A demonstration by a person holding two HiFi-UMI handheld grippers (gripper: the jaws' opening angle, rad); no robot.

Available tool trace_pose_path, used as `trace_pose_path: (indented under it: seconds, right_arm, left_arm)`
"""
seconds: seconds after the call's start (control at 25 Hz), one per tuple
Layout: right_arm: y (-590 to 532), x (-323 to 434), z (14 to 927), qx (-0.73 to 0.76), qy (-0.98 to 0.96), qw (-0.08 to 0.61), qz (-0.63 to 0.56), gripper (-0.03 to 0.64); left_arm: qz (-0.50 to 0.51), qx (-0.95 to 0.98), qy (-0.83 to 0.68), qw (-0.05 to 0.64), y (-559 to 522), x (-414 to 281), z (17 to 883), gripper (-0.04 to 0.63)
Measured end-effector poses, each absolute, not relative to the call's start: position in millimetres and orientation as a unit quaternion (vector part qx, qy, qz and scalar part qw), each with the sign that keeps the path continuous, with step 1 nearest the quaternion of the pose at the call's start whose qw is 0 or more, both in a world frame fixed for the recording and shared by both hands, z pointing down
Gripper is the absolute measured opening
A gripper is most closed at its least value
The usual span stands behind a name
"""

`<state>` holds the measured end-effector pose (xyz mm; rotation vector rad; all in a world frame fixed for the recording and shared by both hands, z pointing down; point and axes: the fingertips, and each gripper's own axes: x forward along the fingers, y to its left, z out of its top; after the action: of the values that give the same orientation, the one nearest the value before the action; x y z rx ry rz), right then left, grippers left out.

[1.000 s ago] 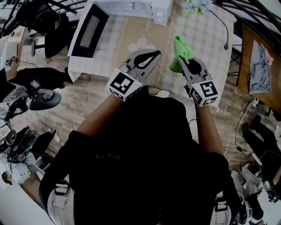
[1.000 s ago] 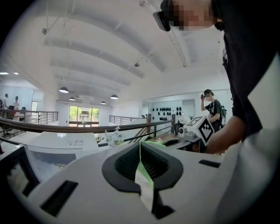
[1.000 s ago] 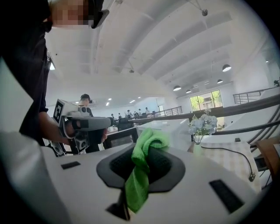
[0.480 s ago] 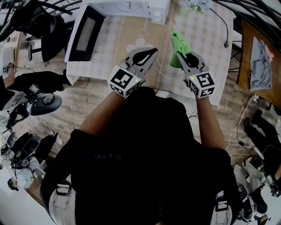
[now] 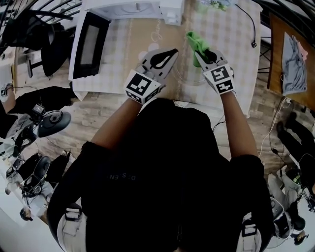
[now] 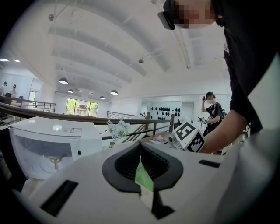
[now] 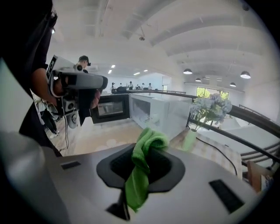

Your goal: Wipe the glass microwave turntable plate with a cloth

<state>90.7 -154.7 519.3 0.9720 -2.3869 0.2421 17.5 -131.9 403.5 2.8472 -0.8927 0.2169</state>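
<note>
In the head view my left gripper (image 5: 172, 51) is over the table, its jaws closed on the thin edge of the clear glass plate (image 5: 189, 78), which shows only as a faint arc between the two grippers. In the left gripper view the jaws (image 6: 140, 153) meet on that thin pane, and green shows through behind it. My right gripper (image 5: 199, 49) is shut on a bunched green cloth (image 5: 194, 40), close to the right of the left gripper's tips. The cloth (image 7: 142, 168) sticks up and hangs down between the right jaws.
A white microwave (image 5: 123, 7) stands at the table's far edge with its dark door (image 5: 88, 44) swung open to the left. A vase of pale flowers (image 7: 205, 111) and a black cable (image 5: 248, 29) are at the back right. The checked tablecloth (image 5: 226, 29) covers the table.
Both grippers have moved farther over the table toward the microwave. The right gripper with the cloth has drawn left, closer to the left gripper's tips.
</note>
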Motion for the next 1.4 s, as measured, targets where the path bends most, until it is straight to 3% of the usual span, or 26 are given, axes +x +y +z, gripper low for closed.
trace_pose_path:
  seconds: [0.56,1.4]
  right_arm:
    - [-193,75,642,0.242,-0.835,0.495,0.007,0.077]
    - [-158,15,710,0.102,-0.808,0.575,0.078,0.074]
  left_arm:
    - [0.088,0.946,-0.301,0.087,-161,14,433,0.021]
    - [0.108,0.936,-0.32,0.097,-161,-13,457,0.021]
